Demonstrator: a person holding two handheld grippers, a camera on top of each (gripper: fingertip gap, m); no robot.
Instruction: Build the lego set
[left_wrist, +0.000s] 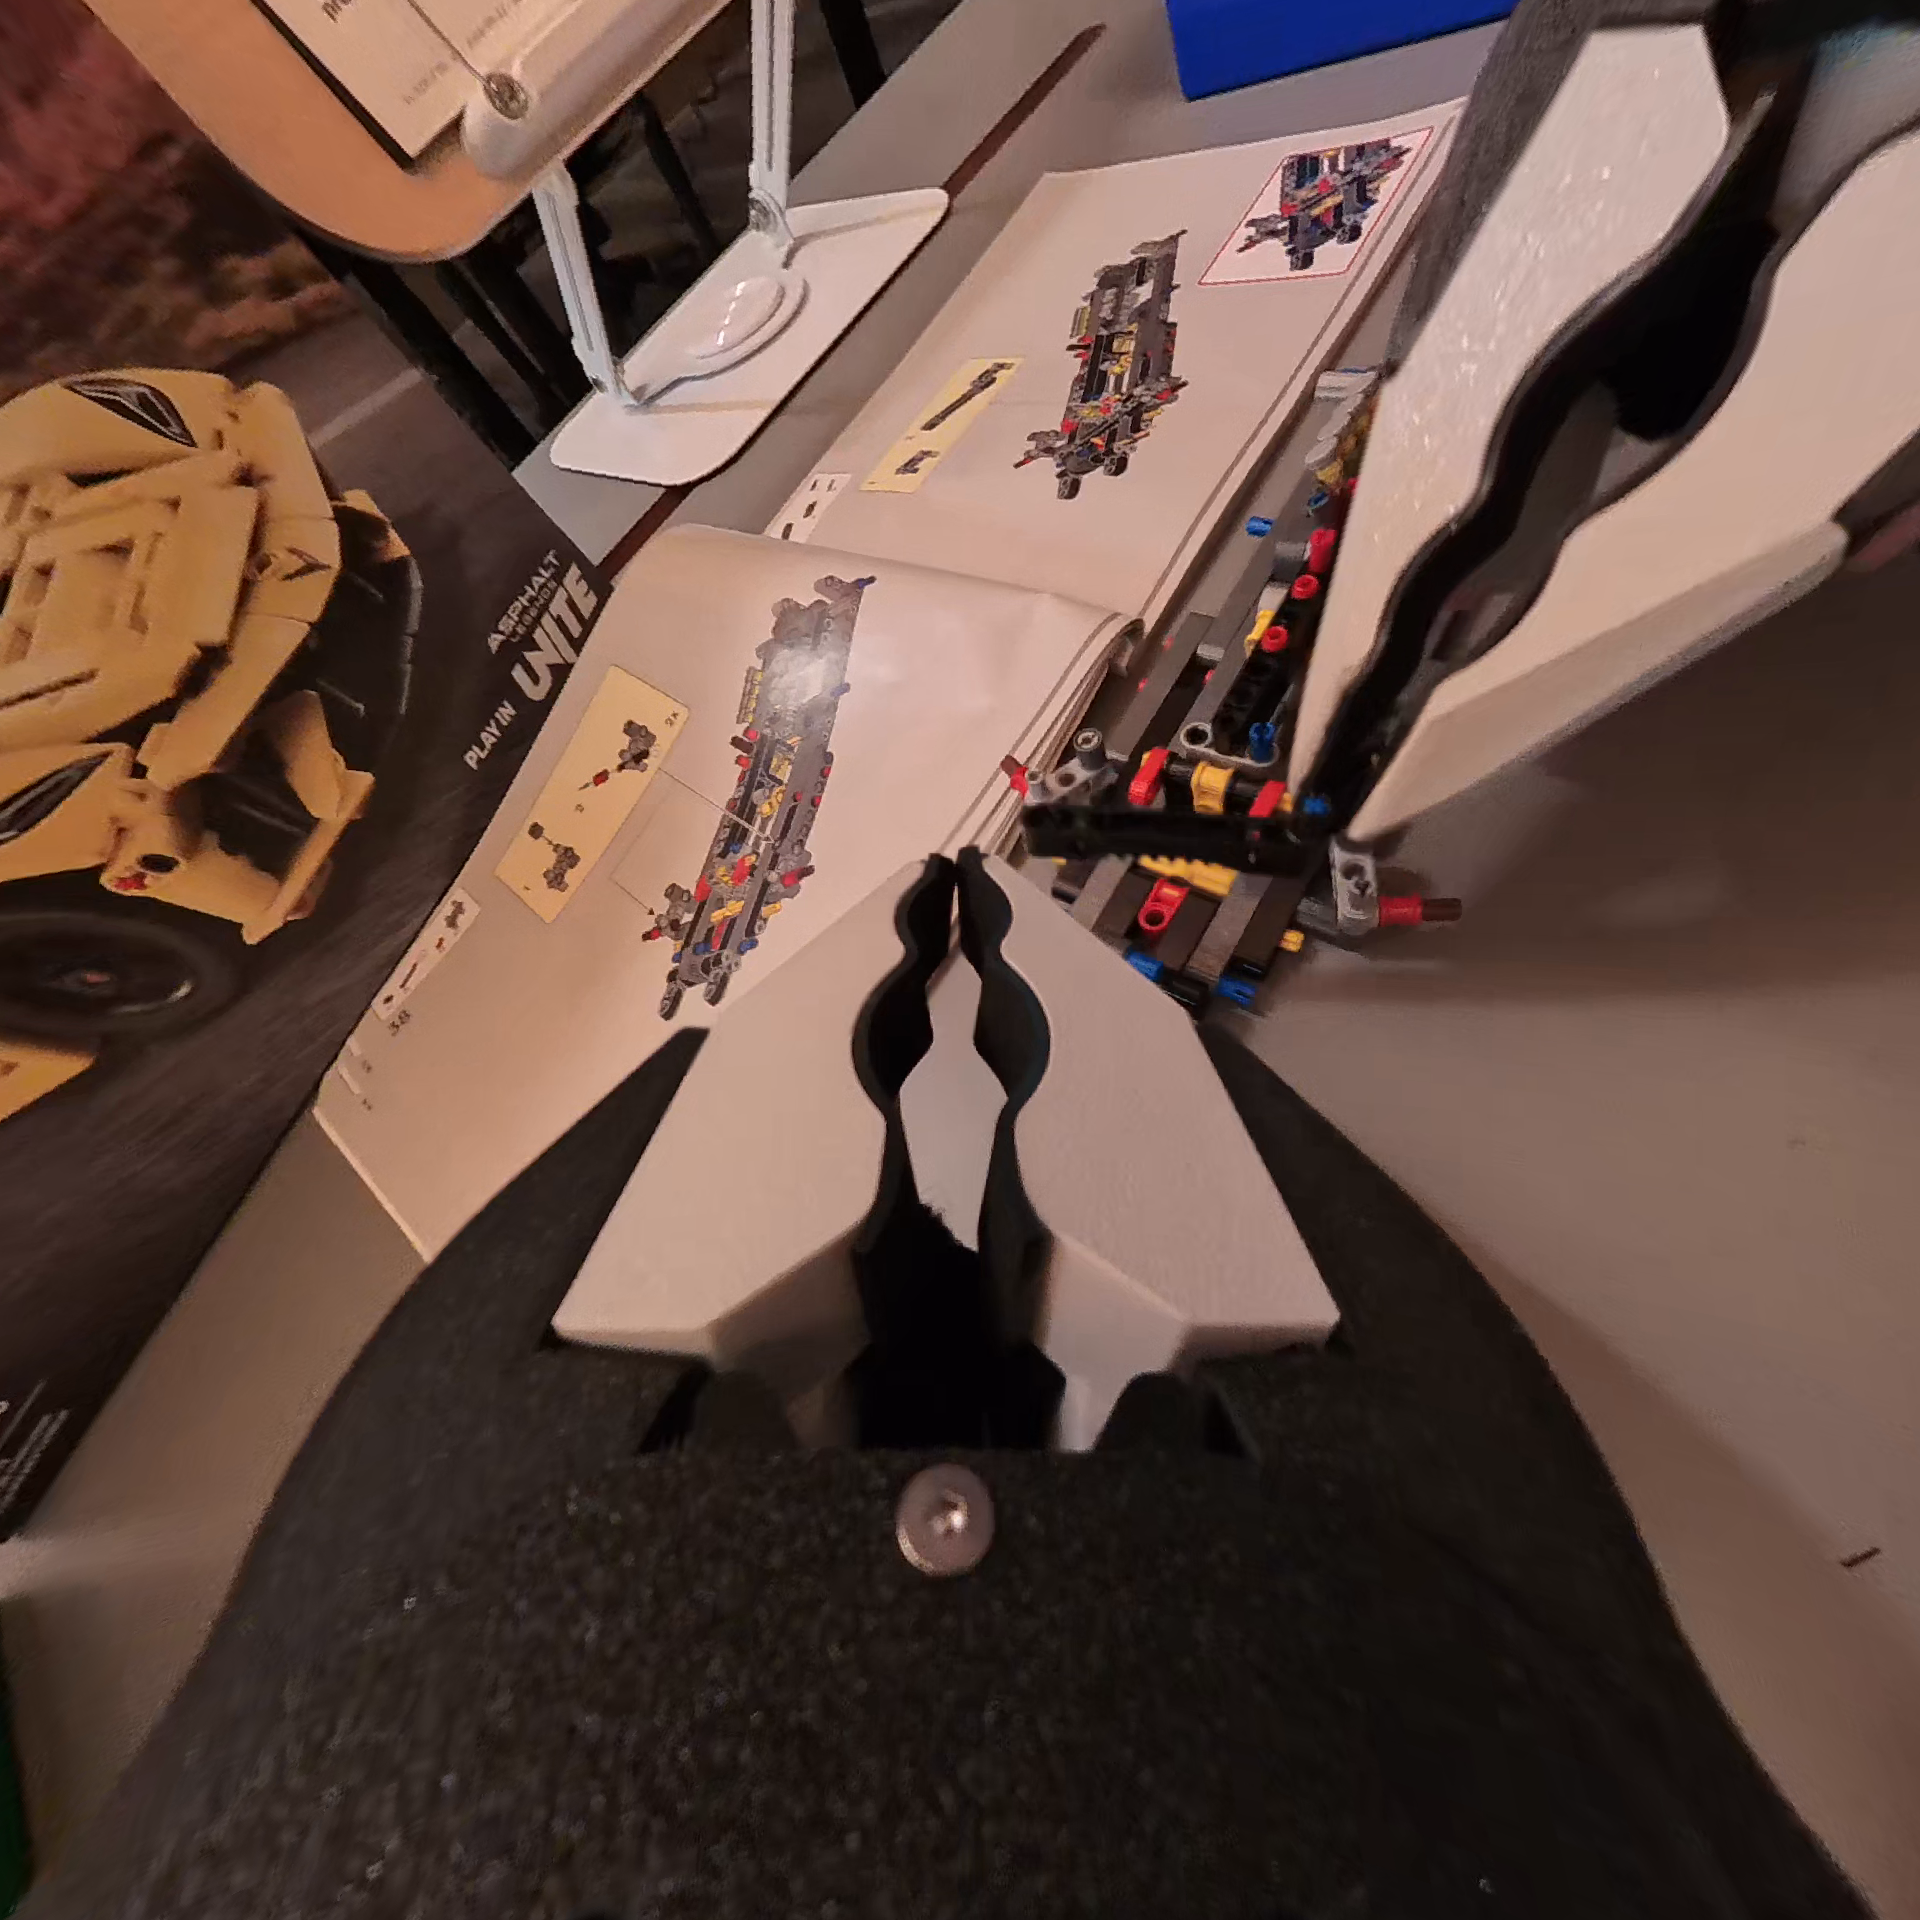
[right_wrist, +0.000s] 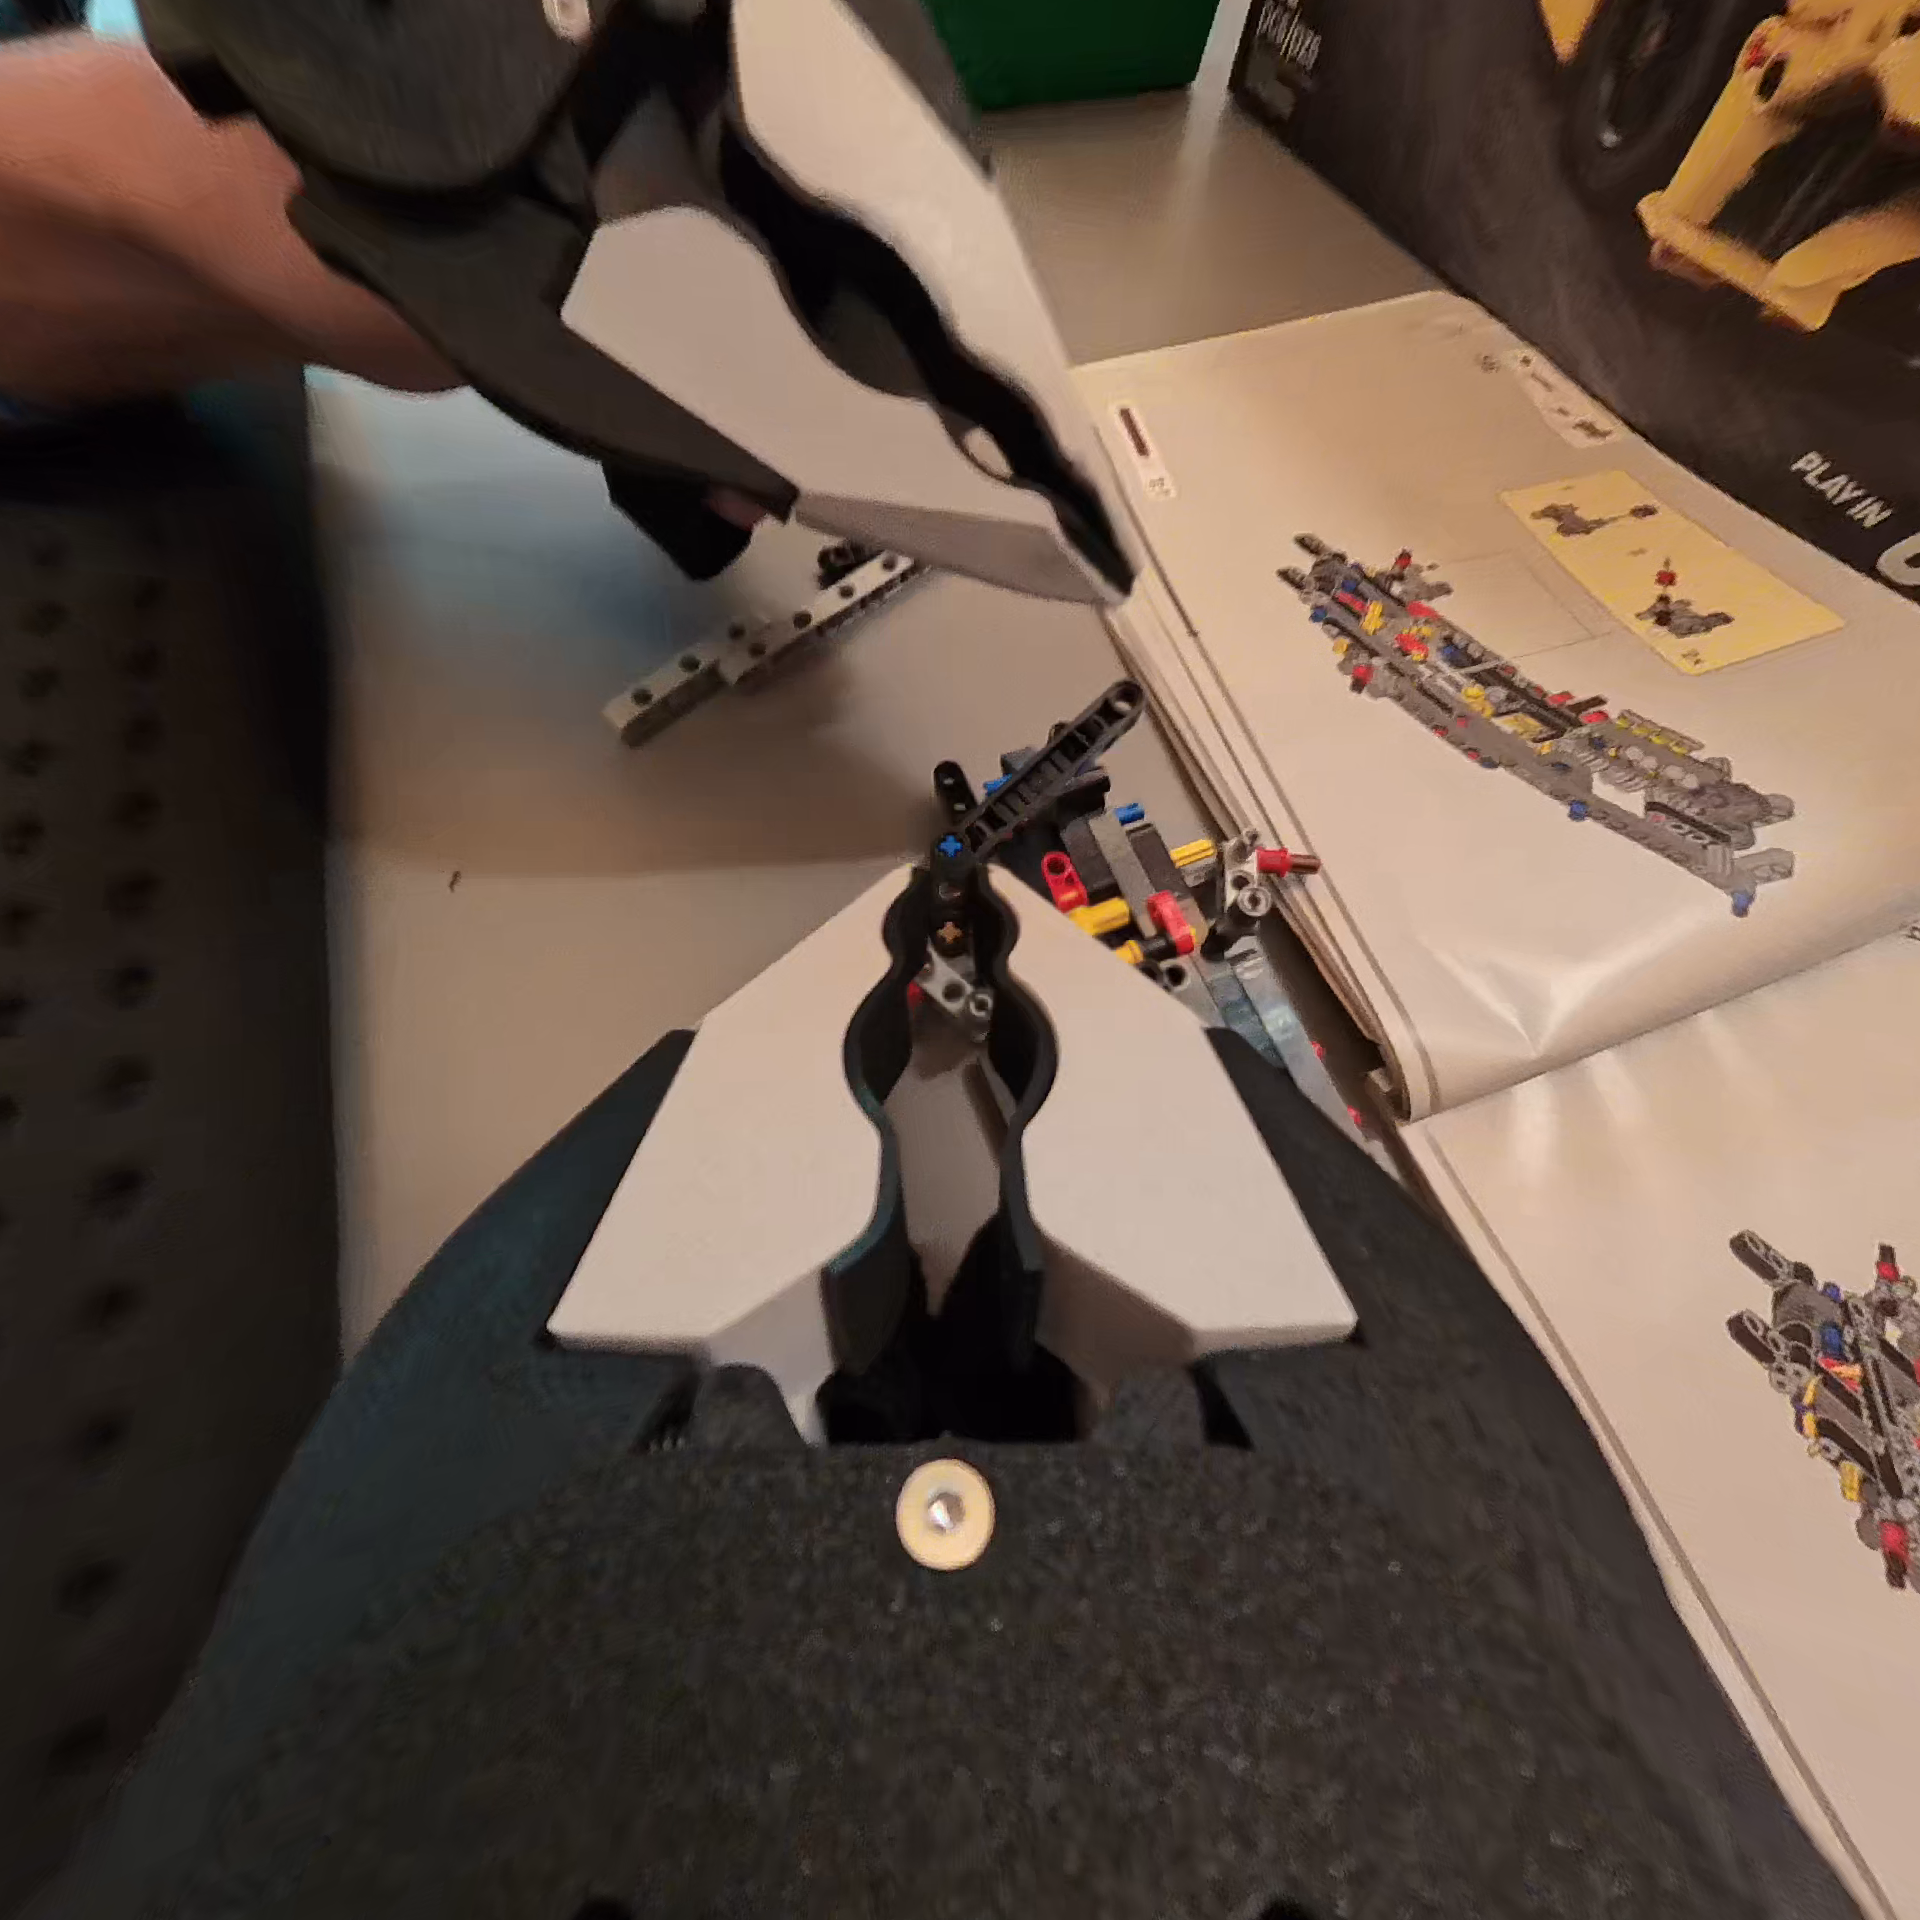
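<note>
Pinching the stiff, light black beam (right_wrist: 1039, 784) by its near end, right gripper (right_wrist: 951, 883) holds it over the fragile chassis (right_wrist: 1143, 904); left gripper (left_wrist: 956, 868) pressed together, empty.

warm dim indoor light, yellowish cast. you get glare on the glossy instruction booklet (left_wrist: 821, 665) page. strong fisheye bending at the edges in both views. the left gripper (right_wrist: 1101, 566) is motion-blurred in your right wrist view, and the set box (left_wrist: 156, 675) is soft.
</note>
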